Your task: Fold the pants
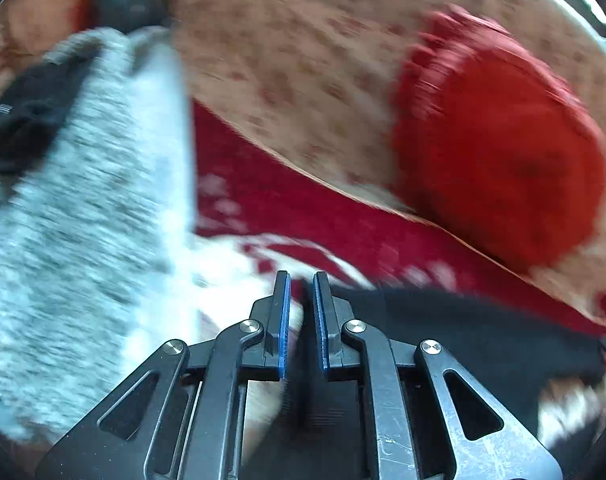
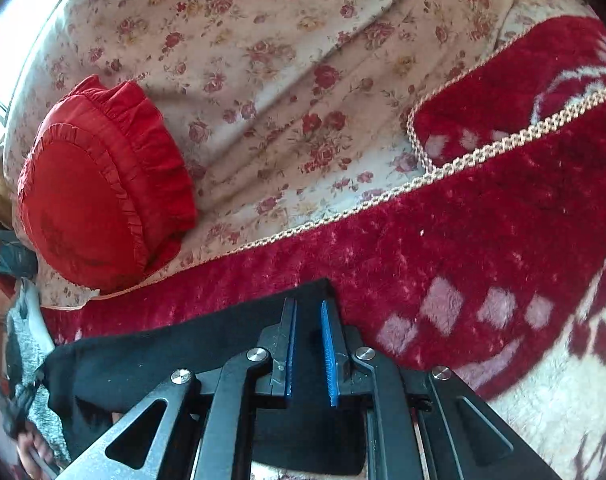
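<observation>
The black pants (image 2: pixel 183 356) lie on a red and white plush blanket (image 2: pixel 483 240). In the right wrist view my right gripper (image 2: pixel 309 308) sits over the pants' far corner, its jaws a narrow gap apart with black cloth between and under the blue pads. In the blurred left wrist view the pants (image 1: pixel 463 336) stretch to the right of my left gripper (image 1: pixel 301 280). Its jaws stand a narrow gap apart with black cloth running between them lower down.
A round red ruffled cushion (image 2: pixel 99 188) lies on a floral bedspread (image 2: pixel 283 60) beyond the blanket; it also shows in the left wrist view (image 1: pixel 499 148). A grey knitted sleeve (image 1: pixel 83 220) fills the left of the left wrist view.
</observation>
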`<state>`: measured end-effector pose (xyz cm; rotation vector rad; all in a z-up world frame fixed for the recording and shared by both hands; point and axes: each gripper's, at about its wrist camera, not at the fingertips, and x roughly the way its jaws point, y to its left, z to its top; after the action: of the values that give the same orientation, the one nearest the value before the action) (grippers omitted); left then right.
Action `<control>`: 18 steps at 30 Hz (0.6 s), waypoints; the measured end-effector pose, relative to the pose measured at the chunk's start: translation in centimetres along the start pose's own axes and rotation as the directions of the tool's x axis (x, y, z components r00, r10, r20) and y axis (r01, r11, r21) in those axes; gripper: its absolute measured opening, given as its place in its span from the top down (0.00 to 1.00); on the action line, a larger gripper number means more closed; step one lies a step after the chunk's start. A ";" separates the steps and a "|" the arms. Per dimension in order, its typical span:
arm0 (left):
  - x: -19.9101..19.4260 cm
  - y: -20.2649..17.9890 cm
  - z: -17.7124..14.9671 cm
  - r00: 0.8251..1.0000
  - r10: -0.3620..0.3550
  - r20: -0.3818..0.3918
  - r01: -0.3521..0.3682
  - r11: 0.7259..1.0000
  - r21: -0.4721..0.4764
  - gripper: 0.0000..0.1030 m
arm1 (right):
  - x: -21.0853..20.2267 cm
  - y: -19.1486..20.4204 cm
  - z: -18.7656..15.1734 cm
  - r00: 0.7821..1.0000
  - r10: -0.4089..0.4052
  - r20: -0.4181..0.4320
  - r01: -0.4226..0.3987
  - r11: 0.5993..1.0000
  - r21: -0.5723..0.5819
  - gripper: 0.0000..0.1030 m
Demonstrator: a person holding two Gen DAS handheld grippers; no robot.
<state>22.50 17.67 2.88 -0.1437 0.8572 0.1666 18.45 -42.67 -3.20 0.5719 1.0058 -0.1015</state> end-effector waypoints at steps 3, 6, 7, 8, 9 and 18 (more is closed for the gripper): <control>-2.1 -0.8 -1.0 0.996 -0.042 0.076 0.041 0.999 0.014 0.83 | -0.6 -0.1 0.3 0.998 -0.044 0.034 0.044 0.999 -0.003 0.90; -2.5 -2.8 -2.5 0.988 -0.152 0.039 0.148 0.985 0.089 0.67 | -0.3 -0.2 0.5 0.997 -0.076 0.020 0.076 0.997 -0.009 0.89; -2.1 -3.5 -3.2 0.982 -0.190 -0.010 0.190 0.976 0.106 0.67 | -0.1 -0.1 0.6 0.998 -0.069 0.008 0.069 0.998 -0.014 0.89; -1.7 -3.8 -3.6 0.976 -0.212 -0.046 0.216 0.971 0.106 0.67 | 0.2 0.0 0.6 0.998 -0.063 -0.007 0.063 0.998 -0.020 0.89; -0.9 -4.1 -4.0 0.967 -0.236 -0.098 0.246 0.964 0.103 0.67 | 0.5 0.2 0.6 0.998 -0.053 -0.016 0.052 0.998 -0.026 0.89; 3.6 -3.0 -5.0 0.893 -0.323 -0.312 0.322 0.945 -0.056 0.65 | -2.0 1.5 1.2 0.997 -0.013 0.080 0.020 0.997 -0.079 0.98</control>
<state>21.71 14.05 -2.87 -0.3198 1.1410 -0.1744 18.77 -42.32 -0.47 0.4827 0.9328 -0.0976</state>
